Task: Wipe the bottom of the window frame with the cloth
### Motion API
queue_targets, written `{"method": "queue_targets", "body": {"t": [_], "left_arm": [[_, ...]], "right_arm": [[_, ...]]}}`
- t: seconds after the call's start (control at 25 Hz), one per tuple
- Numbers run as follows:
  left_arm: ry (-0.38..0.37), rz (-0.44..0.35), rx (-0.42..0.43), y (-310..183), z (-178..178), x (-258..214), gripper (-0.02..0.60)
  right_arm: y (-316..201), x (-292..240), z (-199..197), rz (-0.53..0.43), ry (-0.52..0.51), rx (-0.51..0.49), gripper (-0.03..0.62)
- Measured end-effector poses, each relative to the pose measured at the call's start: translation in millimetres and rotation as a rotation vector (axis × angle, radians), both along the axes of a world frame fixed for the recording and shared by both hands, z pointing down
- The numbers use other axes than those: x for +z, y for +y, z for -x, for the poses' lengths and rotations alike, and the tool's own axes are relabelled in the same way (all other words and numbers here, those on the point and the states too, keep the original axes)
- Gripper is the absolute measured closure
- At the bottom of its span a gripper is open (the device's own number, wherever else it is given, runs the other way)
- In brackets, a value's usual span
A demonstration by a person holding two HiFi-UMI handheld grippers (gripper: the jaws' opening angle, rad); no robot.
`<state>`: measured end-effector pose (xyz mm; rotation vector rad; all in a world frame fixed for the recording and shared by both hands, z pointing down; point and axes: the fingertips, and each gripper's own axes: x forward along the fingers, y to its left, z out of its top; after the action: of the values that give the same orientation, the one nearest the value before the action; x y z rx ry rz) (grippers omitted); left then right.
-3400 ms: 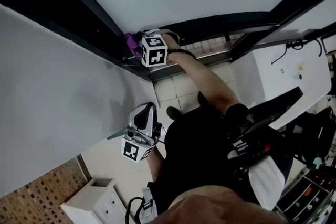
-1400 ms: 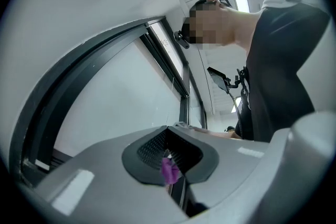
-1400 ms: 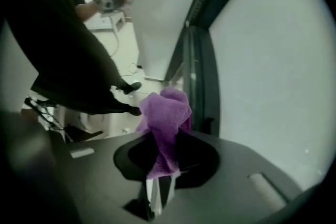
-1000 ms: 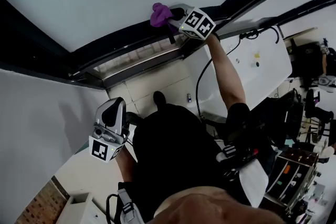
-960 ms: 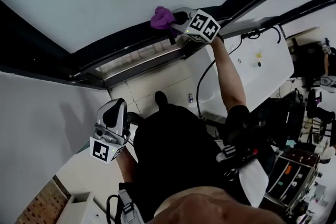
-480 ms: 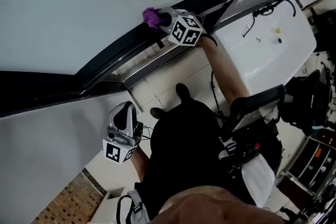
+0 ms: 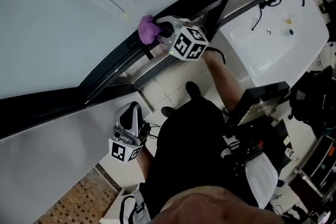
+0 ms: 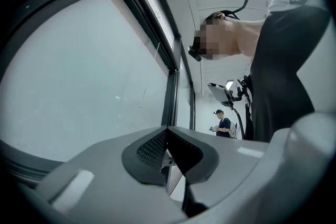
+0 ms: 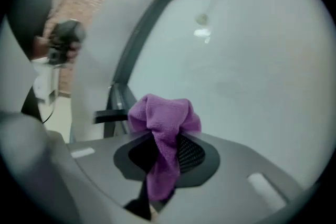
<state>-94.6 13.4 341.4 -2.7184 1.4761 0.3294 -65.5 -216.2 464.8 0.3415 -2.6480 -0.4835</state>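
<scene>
Count: two grippers, one cloth, one dark window frame, two marker cubes.

Right gripper (image 7: 160, 33): far centre of the head view, held out at the bottom rail of the window frame (image 7: 118, 60). That rail runs on a diagonal from near left to far right. The jaws are clamped on the cloth (image 7: 147, 30); the right gripper view confirms this, with the pads of the right gripper (image 9: 160, 150) closed against purple fabric on both sides.

Cloth (image 9: 163, 119): purple and bunched. Its long axis lies along the jaw gap. A narrow tail trails back between the pads towards the camera, and the gathered head sticks out past the tips, pointing at the window glass (image 7: 63, 13). The head sits at the rail where it meets the glass.

Left gripper (image 7: 134, 110): near left, well apart from the frame and pointing upward. In its own view the left gripper (image 8: 168, 150) has its pads drawn together with nothing between them.

Marker cubes: one on the right gripper (image 7: 188, 43), one on the left (image 7: 125, 151).
</scene>
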Motion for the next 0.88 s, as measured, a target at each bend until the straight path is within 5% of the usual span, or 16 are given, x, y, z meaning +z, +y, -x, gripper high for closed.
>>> {"method": "queue_targets", "body": {"t": [0.04,0.12,0.28,0.36,0.44,0.6,0.76,0.88], "left_arm": [[-0.004,-0.004,0.009,-5.1,-9.7,-2.1,0.581],[-0.016,-0.014,0.02,-13.6,-28.4,-6.3,0.581],[-0.043,-0.007,-0.01,-21.0,-47.6,-7.0,0.581],[-0.044,0.012,-0.034,-24.3,-49.6,-0.6,0.581],[-0.054,0.027,-0.051,-27.2,-51.8,4.5,0.581],[-0.06,0.022,-0.06,-32.3,-52.0,4.4,0.581],[-0.039,0.022,-0.025,-45.9,-54.8,7.3,0.581],[-0.05,0.002,0.005,-50.5,-57.3,0.8,0.581]], "right_arm": [[-19.0,3.5,16.2,0.009,-0.013,0.063,0.524],[-24.2,22.6,43.0,0.024,0.052,0.032,0.524],[-32.8,35.1,17.6,-0.017,0.262,0.079,0.526],[-27.1,25.7,33.9,-0.048,0.192,0.038,0.525],[-19.5,28.0,50.8,0.023,0.124,-0.028,0.536],[-62.7,46.2,4.6,-0.06,0.346,0.176,0.528],[-51.3,52.5,28.8,-0.016,0.255,0.019,0.536],[-71.0,57.8,-12.5,-0.035,0.361,0.151,0.531]]}}
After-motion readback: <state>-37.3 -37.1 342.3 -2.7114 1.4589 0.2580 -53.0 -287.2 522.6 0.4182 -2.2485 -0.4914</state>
